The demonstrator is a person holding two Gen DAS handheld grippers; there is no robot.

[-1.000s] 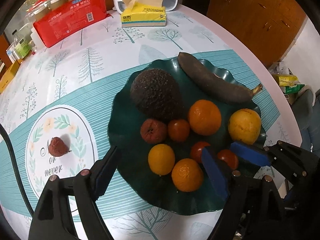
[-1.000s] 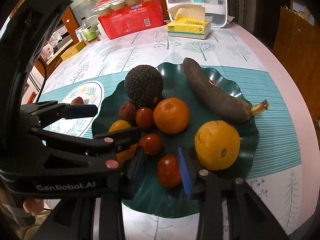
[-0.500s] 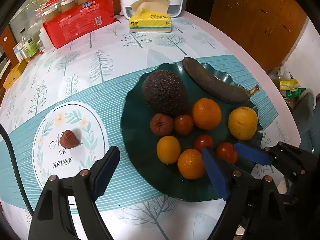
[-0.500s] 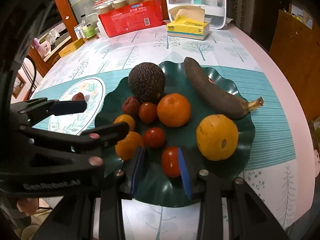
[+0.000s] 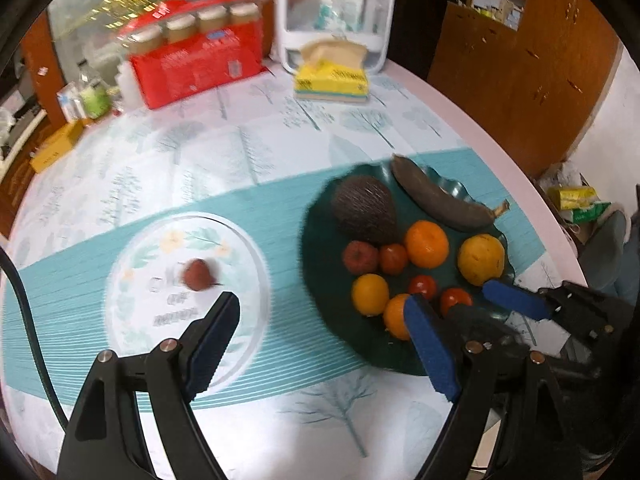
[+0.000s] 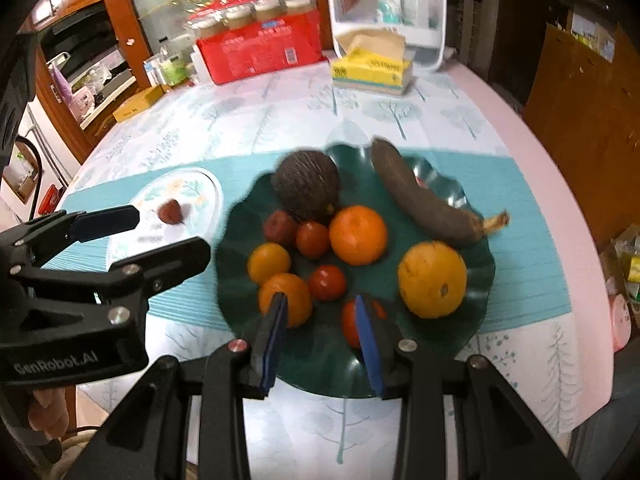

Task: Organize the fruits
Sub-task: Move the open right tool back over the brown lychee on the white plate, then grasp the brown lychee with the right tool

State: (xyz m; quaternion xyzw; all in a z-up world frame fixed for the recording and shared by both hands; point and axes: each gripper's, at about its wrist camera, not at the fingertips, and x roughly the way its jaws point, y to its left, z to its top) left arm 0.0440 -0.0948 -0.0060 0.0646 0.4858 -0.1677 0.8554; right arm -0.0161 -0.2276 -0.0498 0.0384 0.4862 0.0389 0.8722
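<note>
A dark green wavy plate (image 6: 476, 200) (image 5: 316, 248) holds an avocado (image 6: 306, 190), a blackened banana (image 6: 420, 196), several oranges and tomatoes, and a wrinkled red fruit (image 6: 280, 226). One small red fruit (image 5: 197, 275) (image 6: 170, 211) lies alone on a white floral plate (image 5: 132, 320) to the left. My left gripper (image 5: 324, 344) hangs open and empty over the gap between the two plates. Above the green plate's near edge my right gripper (image 6: 322, 336) is open with a narrow gap and nothing in it. A tomato (image 6: 349, 326) lies partly hidden behind its right finger.
At the back of the tree-patterned table stand a red pack of jars (image 5: 196, 60), a yellow tissue box (image 5: 332, 80) and a white container (image 5: 336, 12). The table's curved edge (image 5: 552, 216) runs along the right, with wooden cabinets beyond it. A hand (image 6: 44, 416) holds the left gripper.
Both grippers have risen, so the table looks farther off. The left gripper has shifted left, bringing the white plate nearer its middle. Jaw openings look unchanged.
</note>
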